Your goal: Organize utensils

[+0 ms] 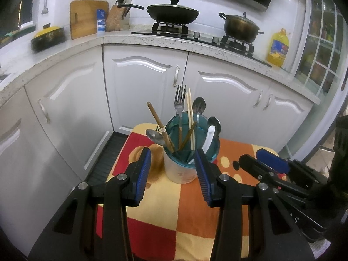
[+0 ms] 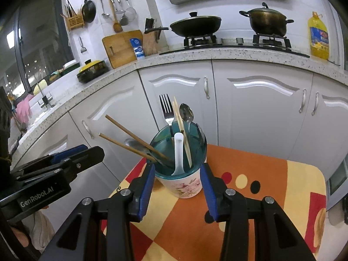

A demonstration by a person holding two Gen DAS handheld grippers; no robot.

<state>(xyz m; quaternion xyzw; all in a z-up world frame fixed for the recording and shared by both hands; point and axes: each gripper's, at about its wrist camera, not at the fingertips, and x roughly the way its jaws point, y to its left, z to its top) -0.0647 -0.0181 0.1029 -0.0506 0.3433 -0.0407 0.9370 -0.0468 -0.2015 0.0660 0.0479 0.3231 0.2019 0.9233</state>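
"GenRobot.AI" on left gripper (image 2: 95,152) body.

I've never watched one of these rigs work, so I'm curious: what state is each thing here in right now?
Teal-rimmed floral utensil cup: upright on the cloth, filled with utensils.
Steel fork: standing in the cup, tines up.
White plastic spoon: in the cup, handle up.
Brown chopsticks: in the cup, leaning out sideways.
Left gripper: open, holding nothing.
Right gripper: open, holding nothing.
Black lidded wok: lid on.

Bare cloth (image 2: 250,169) right of the cup (image 2: 187,187); brown chopsticks (image 2: 130,137) jutting leftward
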